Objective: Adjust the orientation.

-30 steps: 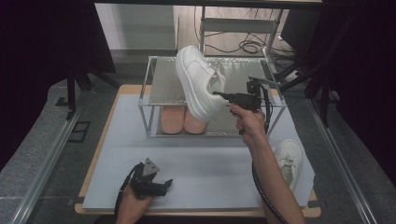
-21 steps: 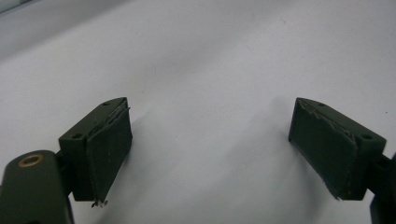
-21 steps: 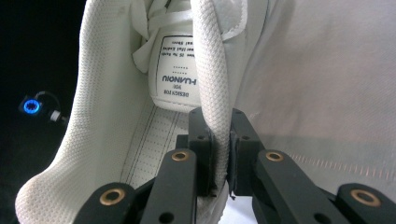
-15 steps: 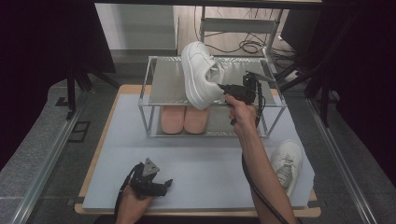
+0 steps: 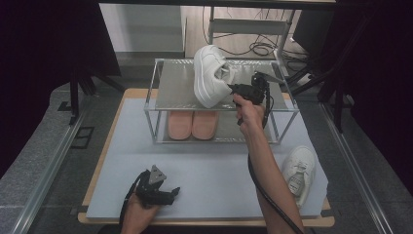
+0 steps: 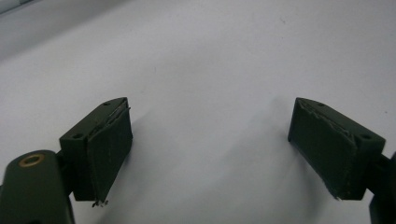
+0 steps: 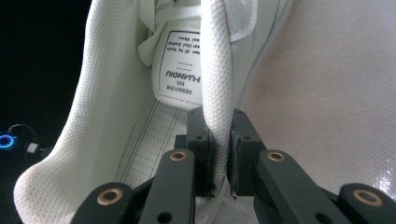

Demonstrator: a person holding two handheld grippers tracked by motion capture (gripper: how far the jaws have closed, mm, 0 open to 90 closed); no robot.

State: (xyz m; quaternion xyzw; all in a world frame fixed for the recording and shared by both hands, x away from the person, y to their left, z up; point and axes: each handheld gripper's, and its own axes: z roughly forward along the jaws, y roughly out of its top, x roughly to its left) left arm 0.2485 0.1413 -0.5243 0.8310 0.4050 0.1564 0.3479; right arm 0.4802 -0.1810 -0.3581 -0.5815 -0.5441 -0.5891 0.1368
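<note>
Right gripper view: we pinch the white sneaker's (image 7: 112, 116) collar between our jaws.
Gripped there, it hangs sole-sideways over the rack's (image 5: 175, 92) top shelf; left gripper (image 5: 163, 192) rests wide open on the bench (image 5: 209, 165).

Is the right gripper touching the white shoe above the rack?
Touching. In the right gripper view, the right gripper has its jaws clamped on the padded collar of the white shoe, one pad on each side.
</note>
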